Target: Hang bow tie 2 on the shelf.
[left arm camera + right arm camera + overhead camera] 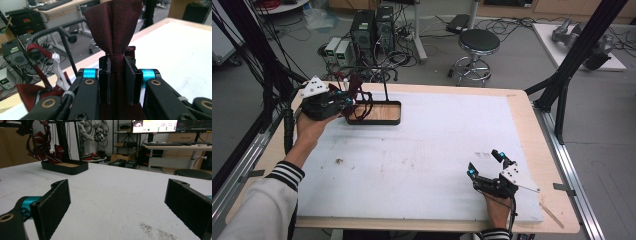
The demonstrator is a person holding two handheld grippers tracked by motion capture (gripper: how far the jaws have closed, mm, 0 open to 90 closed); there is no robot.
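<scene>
We've got the dark red tie (113, 27) pinched tight in our left gripper (346, 100), right beside the rack (377, 111); hanging it is yet to come. Our right gripper (486, 164), well away from the rack, gapes wide, holding nothing.

Robotics lab, computer towers (373, 29), monitors (154, 125)
</scene>
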